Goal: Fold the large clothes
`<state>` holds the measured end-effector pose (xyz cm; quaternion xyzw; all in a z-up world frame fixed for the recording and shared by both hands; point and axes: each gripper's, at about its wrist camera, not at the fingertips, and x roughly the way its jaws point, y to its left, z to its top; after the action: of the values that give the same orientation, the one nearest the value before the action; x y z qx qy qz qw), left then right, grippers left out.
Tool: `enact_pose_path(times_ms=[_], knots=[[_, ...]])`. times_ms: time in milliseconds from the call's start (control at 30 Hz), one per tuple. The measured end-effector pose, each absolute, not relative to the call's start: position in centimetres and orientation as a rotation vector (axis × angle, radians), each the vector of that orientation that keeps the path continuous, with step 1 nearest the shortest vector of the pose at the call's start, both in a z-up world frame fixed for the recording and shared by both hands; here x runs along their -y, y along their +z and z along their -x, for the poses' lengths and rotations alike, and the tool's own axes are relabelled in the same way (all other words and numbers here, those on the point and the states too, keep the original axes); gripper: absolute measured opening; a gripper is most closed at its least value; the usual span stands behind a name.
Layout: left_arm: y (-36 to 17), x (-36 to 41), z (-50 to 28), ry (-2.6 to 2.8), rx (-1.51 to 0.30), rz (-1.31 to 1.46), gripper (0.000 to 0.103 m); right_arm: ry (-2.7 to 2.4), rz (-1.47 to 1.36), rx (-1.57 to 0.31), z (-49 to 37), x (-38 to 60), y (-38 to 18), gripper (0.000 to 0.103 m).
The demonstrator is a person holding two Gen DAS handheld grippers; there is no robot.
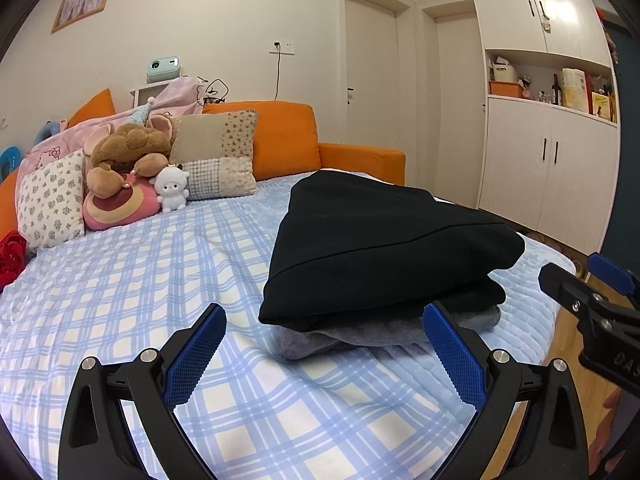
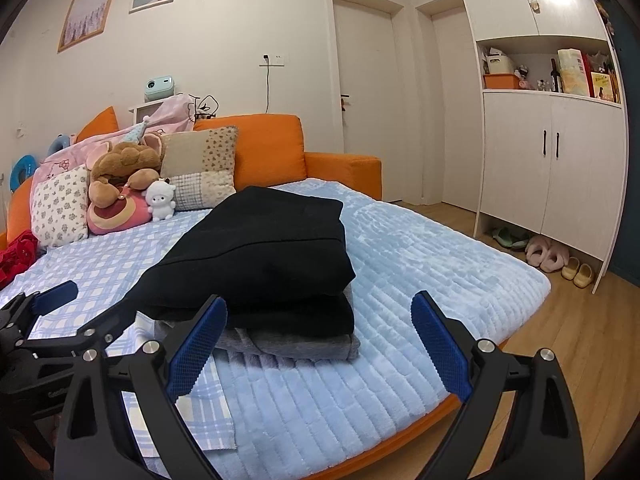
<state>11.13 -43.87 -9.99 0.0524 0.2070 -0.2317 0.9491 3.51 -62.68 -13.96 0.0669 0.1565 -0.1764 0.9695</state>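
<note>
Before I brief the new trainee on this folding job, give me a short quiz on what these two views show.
1. True or false: the black garment lies on top of the grey garment.
2. Which claw is gripping cloth? A) left claw B) right claw C) neither
3. Fill in: the stack rests on a blue ____.

Key: 1 true; 2 C, both stand open and empty; 3 bed.
</note>
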Motion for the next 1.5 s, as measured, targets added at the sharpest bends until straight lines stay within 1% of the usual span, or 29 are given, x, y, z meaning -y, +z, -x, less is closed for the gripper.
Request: enact_pose_path(times_ms=[333, 667, 867, 1500], knots=[[-10.4, 43.7, -10.8, -0.471, -0.430, -0.108, 0.100, -0.359, -0.143, -0.328, -3.8, 63.0, -14.5, 0.092], [-9.6, 43.5, -10.5, -0.468, -0.383, -0.125, 0.100, -0.361, -0.146, -0.321, -4.0, 63.3, -14.5, 0.092], [-9.2, 43.7, -11.2, -0.507, -0.420, -0.102, 0.100, -0.360, -0.137, -0.316, -4.2, 63.4, -14.4, 0.092], [-9.7, 44.0, -11.0, -0.502, -0.410, -0.132, 0.100, -0.356, -0.136, -0.294, -3.9, 62.9, -14.7, 0.092]])
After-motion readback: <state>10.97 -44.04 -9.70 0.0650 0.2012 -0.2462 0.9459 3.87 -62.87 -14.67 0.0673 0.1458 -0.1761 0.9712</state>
